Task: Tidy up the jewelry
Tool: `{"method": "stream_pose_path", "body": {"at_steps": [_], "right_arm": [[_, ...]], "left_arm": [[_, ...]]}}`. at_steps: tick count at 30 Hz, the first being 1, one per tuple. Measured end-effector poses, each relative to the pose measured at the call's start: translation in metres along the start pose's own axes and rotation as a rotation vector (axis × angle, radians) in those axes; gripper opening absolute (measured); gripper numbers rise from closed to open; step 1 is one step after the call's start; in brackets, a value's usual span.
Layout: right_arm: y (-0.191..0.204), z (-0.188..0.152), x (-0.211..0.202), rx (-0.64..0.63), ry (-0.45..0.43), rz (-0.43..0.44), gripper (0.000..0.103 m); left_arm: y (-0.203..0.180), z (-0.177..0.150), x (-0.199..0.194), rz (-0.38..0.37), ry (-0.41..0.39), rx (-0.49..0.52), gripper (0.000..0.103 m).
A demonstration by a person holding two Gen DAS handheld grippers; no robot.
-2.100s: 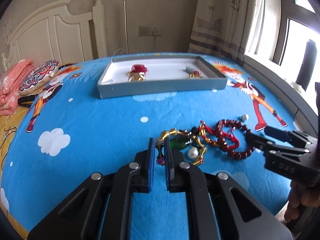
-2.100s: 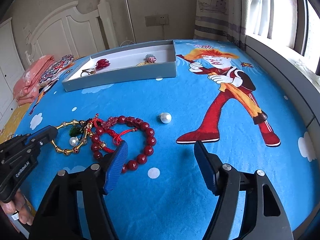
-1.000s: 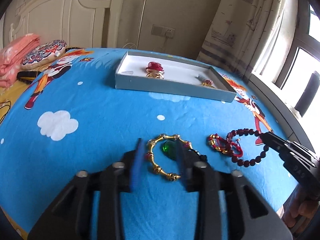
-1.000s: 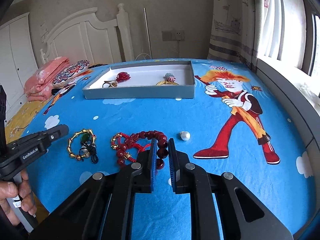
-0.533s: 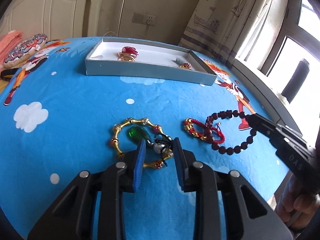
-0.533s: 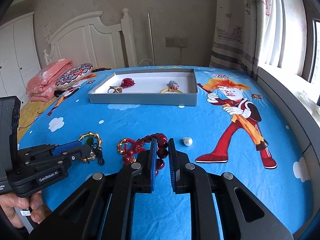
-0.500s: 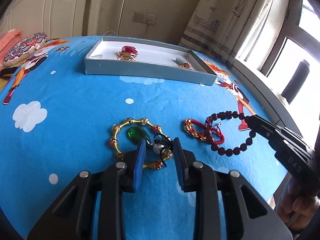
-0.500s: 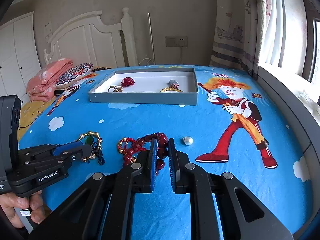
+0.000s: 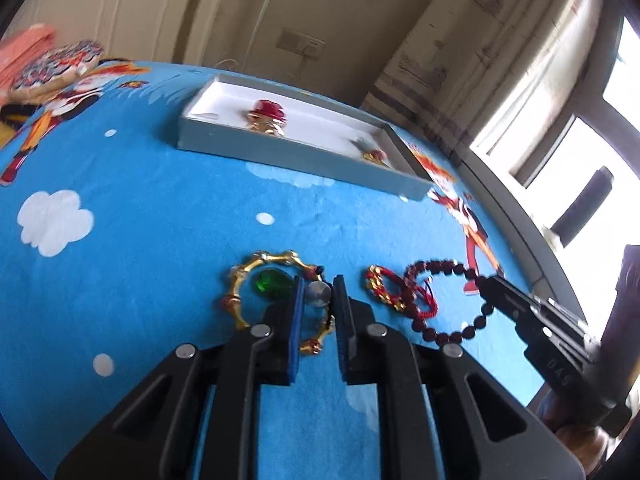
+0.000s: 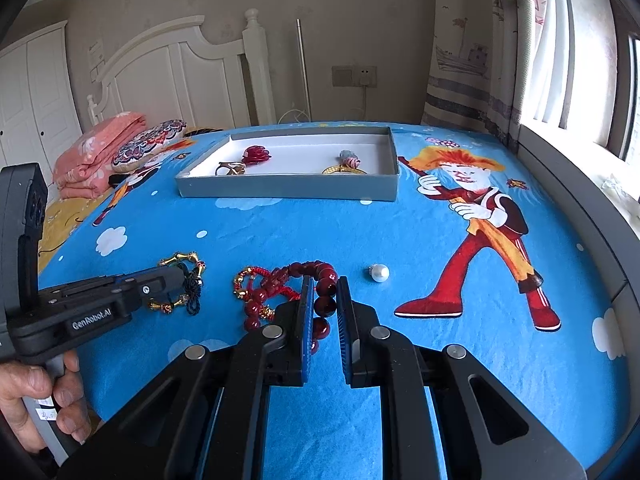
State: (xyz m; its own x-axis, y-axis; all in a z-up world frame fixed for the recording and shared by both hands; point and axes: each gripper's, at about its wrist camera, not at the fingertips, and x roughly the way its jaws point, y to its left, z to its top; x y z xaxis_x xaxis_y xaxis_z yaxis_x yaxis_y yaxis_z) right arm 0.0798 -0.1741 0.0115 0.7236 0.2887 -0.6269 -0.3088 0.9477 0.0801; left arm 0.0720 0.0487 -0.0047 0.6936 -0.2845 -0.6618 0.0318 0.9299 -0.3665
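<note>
On the blue cartoon bedspread lies a gold bracelet (image 9: 276, 258) with a green gem (image 9: 272, 282) and a pearl pendant (image 9: 319, 295) inside it. My left gripper (image 9: 319, 283) is closing its jaws, and the pearl pendant sits pinched between the tips. To its right lie a red cord bracelet (image 9: 384, 292) and a dark red bead bracelet (image 10: 310, 268). My right gripper (image 10: 325, 282) is shut on a bead of that bracelet. A loose pearl (image 10: 379, 273) rests just right of it. The grey tray (image 10: 288, 191) farther back holds a red flower piece, rings and a brooch.
Folded pink bedding (image 10: 96, 148) and a patterned cushion lie at the left by the white headboard. A grey window ledge (image 10: 580, 200) runs along the right. A person's hand (image 10: 36, 396) grips the left gripper's handle at the bed's near edge.
The left gripper's jaws have narrowed onto the pearl pendant inside the gold bracelet, and its view has tilted. The right gripper has stayed put, still holding the bead bracelet.
</note>
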Motion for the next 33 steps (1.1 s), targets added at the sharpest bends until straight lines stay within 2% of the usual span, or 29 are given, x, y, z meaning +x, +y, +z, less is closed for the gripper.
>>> {"method": "stream_pose_path", "body": {"at_steps": [2, 5, 6, 7, 8, 11, 17, 24, 25, 33], "right_arm": [[0.000, 0.000, 0.000, 0.003, 0.002, 0.000, 0.014], [0.000, 0.000, 0.000, 0.004, 0.003, 0.000, 0.014], [0.000, 0.000, 0.000, 0.003, 0.003, 0.000, 0.014], [0.000, 0.000, 0.000, 0.002, 0.002, 0.000, 0.014], [0.000, 0.000, 0.000, 0.001, 0.002, 0.000, 0.014], [0.000, -0.001, 0.000, 0.004, 0.001, -0.001, 0.014], [0.000, -0.001, -0.002, 0.011, -0.007, 0.000, 0.014], [-0.002, 0.001, -0.004, 0.014, -0.016, 0.004, 0.014], [-0.001, 0.001, -0.004, 0.013, -0.015, 0.005, 0.014], [0.001, 0.005, -0.009, 0.023, -0.028, 0.013, 0.014]], "left_arm": [[0.003, 0.000, -0.001, 0.055, 0.007, 0.020, 0.014], [0.005, -0.003, -0.002, 0.082, 0.016, 0.023, 0.014], [0.004, -0.004, -0.003, 0.097, 0.012, 0.030, 0.016], [0.003, -0.004, -0.004, 0.103, 0.013, 0.034, 0.024], [0.004, -0.005, -0.005, 0.100, 0.011, 0.033, 0.027], [-0.001, -0.007, -0.009, 0.131, -0.006, 0.072, 0.028], [-0.032, -0.016, -0.015, 0.126, -0.001, 0.230, 0.023], [-0.028, -0.015, 0.010, 0.153, 0.059, 0.233, 0.015], [-0.027, -0.014, 0.010, 0.147, 0.059, 0.228, 0.009], [-0.027, 0.002, -0.019, 0.127, -0.045, 0.207, 0.008]]}}
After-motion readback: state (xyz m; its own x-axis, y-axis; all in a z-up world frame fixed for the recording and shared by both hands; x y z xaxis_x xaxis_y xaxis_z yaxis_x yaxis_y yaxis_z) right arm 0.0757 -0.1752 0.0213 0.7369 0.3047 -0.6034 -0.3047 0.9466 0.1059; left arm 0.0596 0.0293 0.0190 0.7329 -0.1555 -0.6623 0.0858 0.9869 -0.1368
